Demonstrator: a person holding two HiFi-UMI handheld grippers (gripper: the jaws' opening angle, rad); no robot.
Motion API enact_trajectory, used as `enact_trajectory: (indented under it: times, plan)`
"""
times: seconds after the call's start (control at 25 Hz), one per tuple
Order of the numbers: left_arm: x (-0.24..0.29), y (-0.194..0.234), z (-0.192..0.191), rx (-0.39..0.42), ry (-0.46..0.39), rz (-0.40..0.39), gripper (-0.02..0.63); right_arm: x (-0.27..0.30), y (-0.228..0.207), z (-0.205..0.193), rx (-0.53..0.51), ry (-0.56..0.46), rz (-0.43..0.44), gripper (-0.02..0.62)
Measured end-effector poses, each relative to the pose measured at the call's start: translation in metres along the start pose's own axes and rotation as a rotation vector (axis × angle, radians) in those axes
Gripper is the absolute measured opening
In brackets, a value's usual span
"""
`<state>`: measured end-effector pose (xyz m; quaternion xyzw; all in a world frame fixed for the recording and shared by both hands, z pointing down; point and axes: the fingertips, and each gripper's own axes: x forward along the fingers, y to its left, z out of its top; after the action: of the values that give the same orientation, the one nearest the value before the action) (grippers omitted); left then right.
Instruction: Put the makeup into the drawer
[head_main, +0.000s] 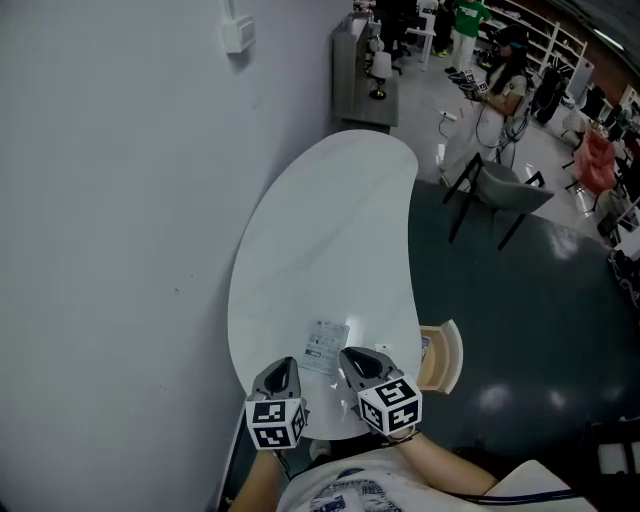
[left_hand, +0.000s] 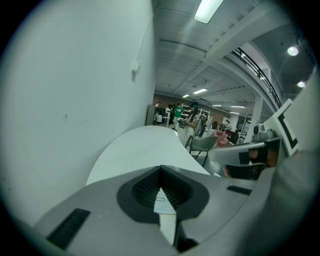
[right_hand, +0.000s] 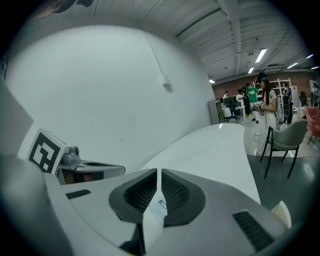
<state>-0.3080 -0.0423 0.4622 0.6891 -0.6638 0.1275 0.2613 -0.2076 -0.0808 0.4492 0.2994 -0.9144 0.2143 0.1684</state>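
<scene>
Tabletop and room first: a white kidney-shaped table (head_main: 330, 230) is running along a pale grey wall (head_main: 110, 200), and one small white box (head_main: 238, 34) is sitting high on that wall. To the table's right a dark glossy floor (head_main: 530, 300) is spreading out, with one grey chair (head_main: 505, 188) standing on it near the table's far end. Beyond it a person (head_main: 508, 82) is standing in a busy workshop area (too far off to make out in detail).

Counting what is on or at the table: one flat clear packet with a printed label (head_main: 325, 345), the makeup, is lying on the near end of the top, and one pale wooden drawer (head_main: 446, 356) is sticking out open at the table's right edge, apart from the packet.

Two grippers are hovering at the near end. The left gripper (head_main: 284, 368) is pointing at the packet from its left with its jaws clenched together on nothing; the right gripper (head_main: 355, 358) is sitting just to the packet's right, jaws likewise pressed together and empty. Each gripper view is showing the packet (left_hand: 162, 202) (right_hand: 157, 210) on the table beyond the closed jaws, not between them.
</scene>
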Motion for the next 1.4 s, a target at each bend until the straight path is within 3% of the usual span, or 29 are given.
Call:
enact_trajectory:
  times: [0.12,0.2,1.04,1.4]
  plan:
    - [0.009,-0.001,-0.002,-0.01,0.011,0.018,0.015,0.011,-0.009,-0.003,-0.003,0.031,0.01,0.031]
    - [0.015,0.0,-0.002,-0.017,0.016,0.031,0.015,0.018,-0.013,-0.006,0.003,0.054,0.029,0.09]
    - [0.048,-0.002,-0.016,-0.073,0.05,0.169,0.015,0.067,-0.033,-0.04,-0.09,0.199,0.211,0.336]
    - [0.057,0.019,-0.028,-0.093,0.081,0.184,0.015,0.1,-0.028,-0.061,-0.143,0.239,0.19,0.357]
